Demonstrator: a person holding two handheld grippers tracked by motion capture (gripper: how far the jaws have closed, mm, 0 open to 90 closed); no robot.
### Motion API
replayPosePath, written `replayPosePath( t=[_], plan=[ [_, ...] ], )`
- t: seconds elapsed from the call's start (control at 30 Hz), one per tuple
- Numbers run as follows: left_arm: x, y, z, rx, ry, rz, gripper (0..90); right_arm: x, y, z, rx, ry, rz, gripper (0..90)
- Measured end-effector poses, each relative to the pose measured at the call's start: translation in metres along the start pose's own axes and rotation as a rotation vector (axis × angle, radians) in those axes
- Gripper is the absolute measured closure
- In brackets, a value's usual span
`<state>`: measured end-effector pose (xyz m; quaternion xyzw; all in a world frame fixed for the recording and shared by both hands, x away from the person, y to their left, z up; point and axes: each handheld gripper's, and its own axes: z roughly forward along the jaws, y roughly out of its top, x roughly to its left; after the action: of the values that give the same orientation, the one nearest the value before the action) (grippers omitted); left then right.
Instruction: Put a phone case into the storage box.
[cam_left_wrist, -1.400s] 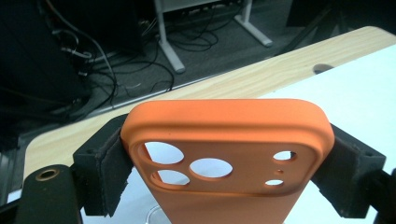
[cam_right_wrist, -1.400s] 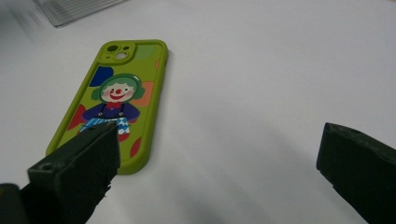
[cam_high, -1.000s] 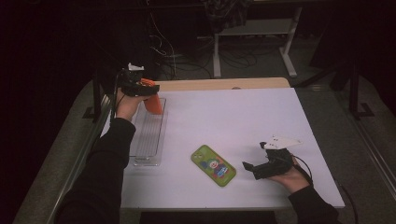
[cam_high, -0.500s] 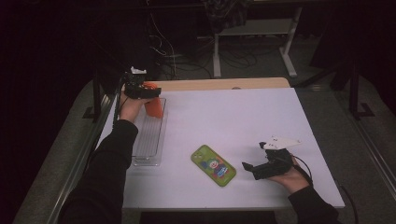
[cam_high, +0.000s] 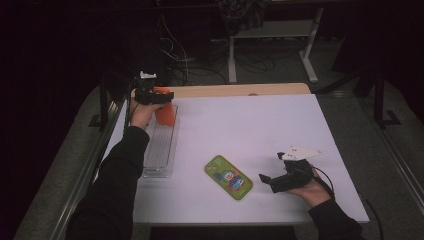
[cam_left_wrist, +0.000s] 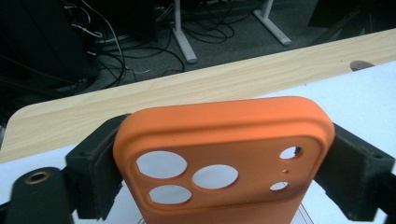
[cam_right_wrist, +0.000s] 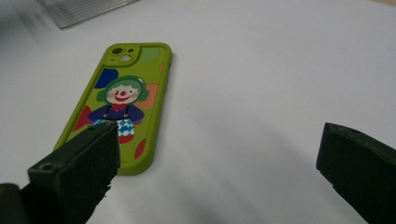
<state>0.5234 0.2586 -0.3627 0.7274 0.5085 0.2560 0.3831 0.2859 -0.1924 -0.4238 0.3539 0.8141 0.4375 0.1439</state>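
Observation:
An orange phone case (cam_left_wrist: 224, 154) with camera cut-outs stands upright between the jaws of my left gripper (cam_left_wrist: 224, 175), whose pads press on its two side edges. From above, the left gripper (cam_high: 159, 97) holds the orange case (cam_high: 165, 114) over the far end of a clear plastic tray (cam_high: 160, 155). A green phone case (cam_high: 228, 177) with a clown picture lies flat near the table's front. My right gripper (cam_high: 267, 181) rests just right of it, open, with nothing between its jaws. In the right gripper view the green case (cam_right_wrist: 121, 107) lies ahead and left of the right gripper (cam_right_wrist: 219, 158).
A white sheet (cam_high: 250, 130) covers the table, with a bare wooden strip (cam_high: 240, 90) along its far edge. Beyond that edge are cables and desk legs (cam_high: 235, 60) on a dark floor. A corner of the clear tray (cam_right_wrist: 84, 9) shows at the top left of the right gripper view.
The left gripper with the orange case has barely shifted at the far end of the tray. The right gripper has kept still.

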Motion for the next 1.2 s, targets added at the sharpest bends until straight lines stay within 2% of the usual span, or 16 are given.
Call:
replayPosePath(
  t=[0.2, 0.3, 0.63, 0.97, 1.13, 1.2],
  plan=[
    [0.001, -0.001, 0.002, -0.003, -0.002, -0.017, 6.4, 0.001, 0.000, 0.000, 0.001, 0.002, 0.000, 0.0],
    [0.003, -0.001, 0.003, -0.012, -0.018, -0.027, 3.2, 0.001, 0.000, 0.000, -0.001, 0.006, 0.000, 0.0],
    [0.005, 0.000, 0.003, -0.036, -0.019, -0.031, 1.5, 0.002, 0.000, 0.001, 0.000, 0.008, 0.002, 0.0],
    [0.005, 0.010, -0.001, -0.063, -0.011, -0.012, 1.4, 0.003, 0.001, 0.001, -0.001, 0.012, -0.003, 0.0],
    [0.007, 0.012, -0.010, -0.076, -0.001, -0.017, 1.4, 0.004, 0.002, 0.000, -0.005, 0.010, -0.002, 0.0],
    [0.007, 0.014, -0.015, -0.064, -0.005, -0.001, 1.4, 0.004, 0.002, 0.000, -0.005, 0.010, -0.004, 0.0]
  ],
)
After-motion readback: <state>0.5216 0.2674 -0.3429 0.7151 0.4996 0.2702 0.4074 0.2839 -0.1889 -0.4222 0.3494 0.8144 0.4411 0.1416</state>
